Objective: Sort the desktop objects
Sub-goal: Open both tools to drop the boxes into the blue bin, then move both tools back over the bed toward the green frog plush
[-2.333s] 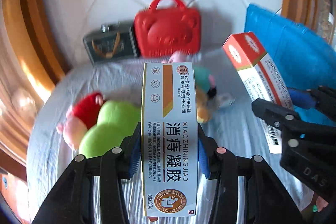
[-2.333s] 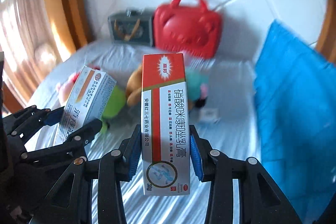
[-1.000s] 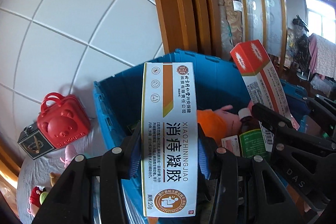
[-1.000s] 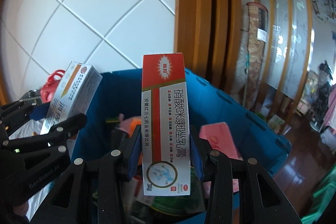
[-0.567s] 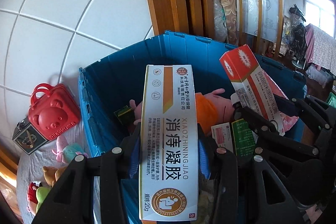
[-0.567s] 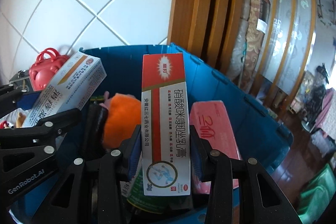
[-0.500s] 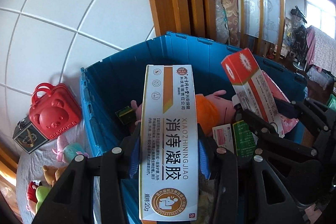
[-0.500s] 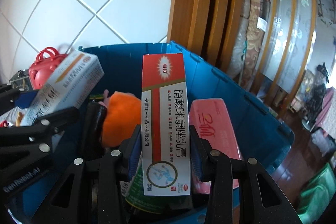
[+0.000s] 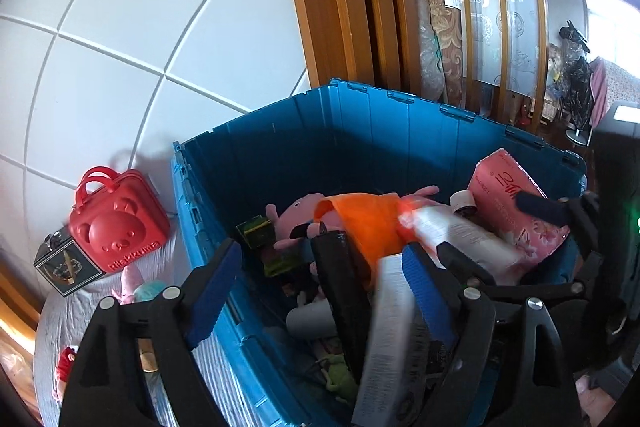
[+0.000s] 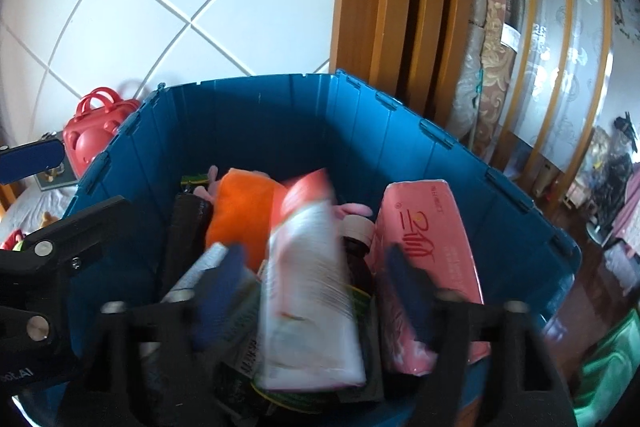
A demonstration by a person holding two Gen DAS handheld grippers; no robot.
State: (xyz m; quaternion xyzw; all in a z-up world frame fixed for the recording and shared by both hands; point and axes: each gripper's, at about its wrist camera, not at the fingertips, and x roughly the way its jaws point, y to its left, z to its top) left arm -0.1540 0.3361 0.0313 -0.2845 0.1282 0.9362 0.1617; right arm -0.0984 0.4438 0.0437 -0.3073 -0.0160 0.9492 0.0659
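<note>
The red-topped white cardboard medicine box (image 10: 312, 283), motion-blurred with unreadable print, lies between the spread right tongs (image 10: 316, 291), touching neither pad, over the deep blue plastic crate (image 10: 280, 123). A blurred white-and-orange medicine box (image 9: 390, 339) sits against the right pad of the left tongs (image 9: 320, 291), which gape empty

1 blue bin (image 9: 360, 131), 2 medicine boxes (image 10: 312, 291) (image 9: 390, 339), 1 pink tissue pack (image 10: 424, 259), 1 red bear case (image 9: 116, 227).
</note>
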